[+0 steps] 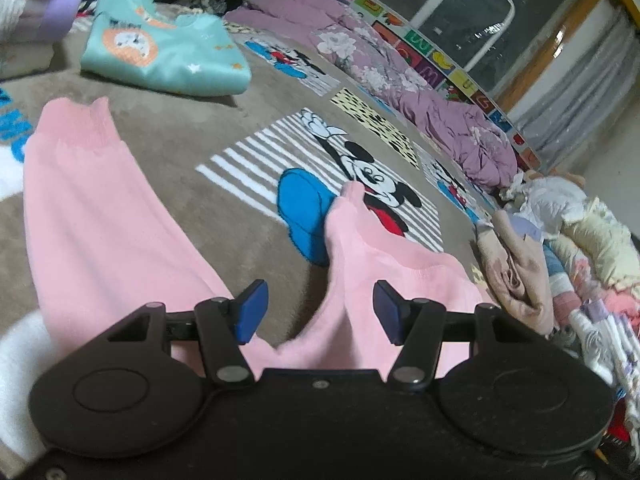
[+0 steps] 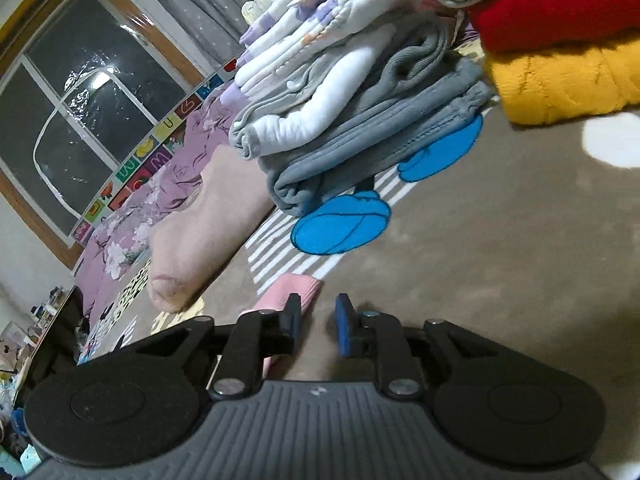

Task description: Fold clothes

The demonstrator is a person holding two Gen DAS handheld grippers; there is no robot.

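The pink garment point(image 1: 100, 216) lies spread on the tan cartoon-print carpet point(image 1: 168, 120), directly ahead of the left tongs point(image 1: 316, 312). One ribbed cuff reaches toward the far left; a second pink part rises in a fold at the near right, over the printed mouse figure. The left tongs hover low above the garment with their blue pads spread apart, and pink cloth shows in the gap below them without being pinched.

In the right wrist view, a ribbed pink cuff point(image 2: 288, 292) lies on the carpet just beside the left finger of the right tongs point(image 2: 318, 326). Those tongs stand partly open, with only bare carpet between the pads.

Farther out, a folded mint sweatshirt point(image 1: 160, 56) rests on the carpet at the far left. A purple floral quilt point(image 1: 400, 80) runs along the wall below the window point(image 1: 480, 12). Stacks of folded clothes sit at the right, among them a grey and white pile point(image 2: 352, 120), a red knit point(image 2: 560, 12) and a yellow knit point(image 2: 568, 84).
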